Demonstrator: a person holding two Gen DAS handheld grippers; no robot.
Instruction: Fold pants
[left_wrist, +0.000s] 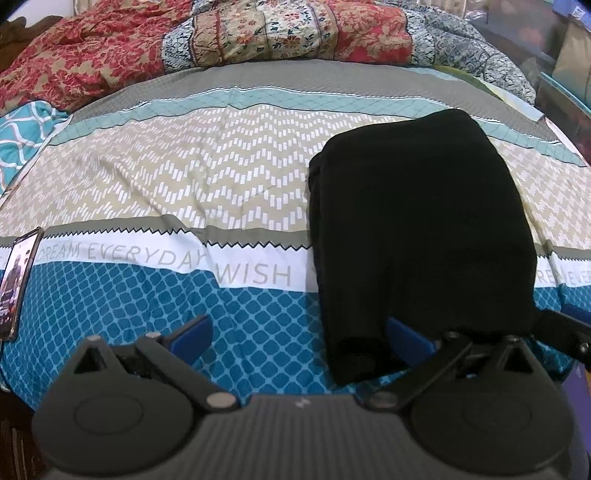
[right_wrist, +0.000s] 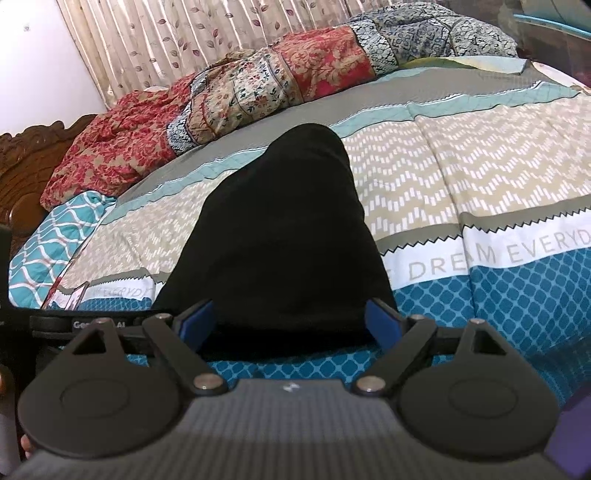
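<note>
Right tool (right_wrist: 290, 325) agape; folded pants (right_wrist: 284, 236) lengthwise away.

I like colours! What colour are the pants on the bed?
The pants are plain black, with no pattern. The left wrist view shows them best.

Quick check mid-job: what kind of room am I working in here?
Most likely a bedroom. The black pants lie on a bed's printed bedspread, a carved wooden headboard stands at one end, and a leaf-patterned curtain hangs behind.
</note>
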